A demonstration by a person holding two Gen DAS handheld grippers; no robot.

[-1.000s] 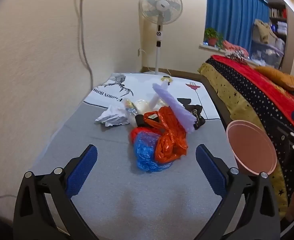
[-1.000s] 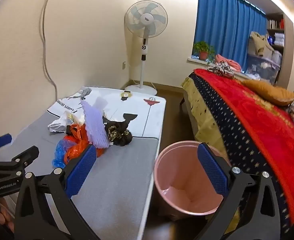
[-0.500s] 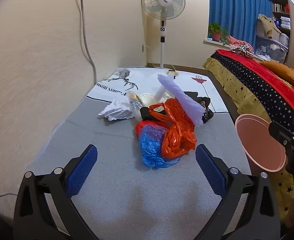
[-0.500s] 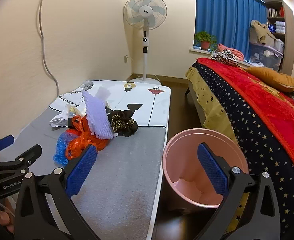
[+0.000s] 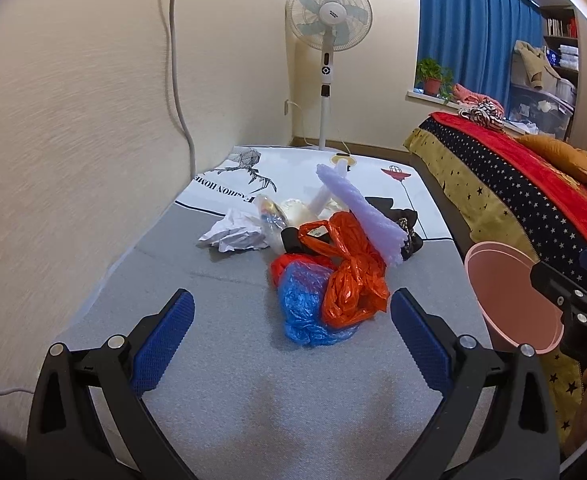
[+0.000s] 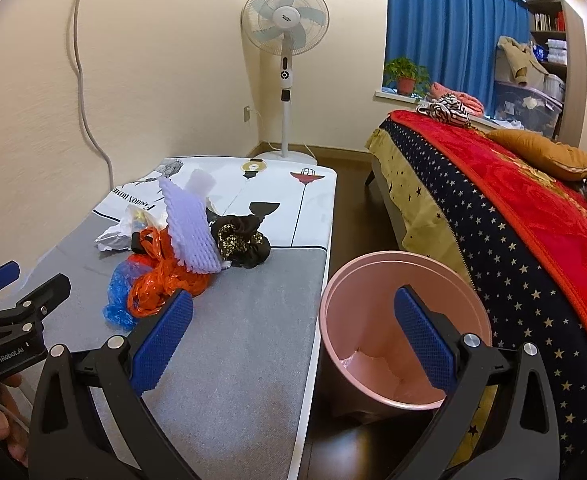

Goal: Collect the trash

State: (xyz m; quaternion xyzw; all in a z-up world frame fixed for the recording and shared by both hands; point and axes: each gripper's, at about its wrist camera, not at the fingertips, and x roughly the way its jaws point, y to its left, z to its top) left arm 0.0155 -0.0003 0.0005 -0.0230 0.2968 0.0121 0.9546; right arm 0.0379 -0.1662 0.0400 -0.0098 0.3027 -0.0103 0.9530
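Note:
A heap of trash lies on a grey mattress: an orange plastic bag, a blue plastic bag, a lilac foam sheet, crumpled white paper and dark patterned cloth. My left gripper hangs open just short of the heap, nothing between its fingers. My right gripper is open too, off to the right, its right finger over a pink bin on the floor beside the mattress. In the right wrist view the orange bag and foam sheet sit left of centre.
A cream wall with a hanging cable runs along the mattress's left side. A standing fan is at the far end. To the right stands a bed with a red starred blanket. A printed white sheet covers the mattress's far half.
Both grippers have drifted forward and slightly right toward the heap and the bin, which look a little larger. Nothing was grasped; the trash has not moved.

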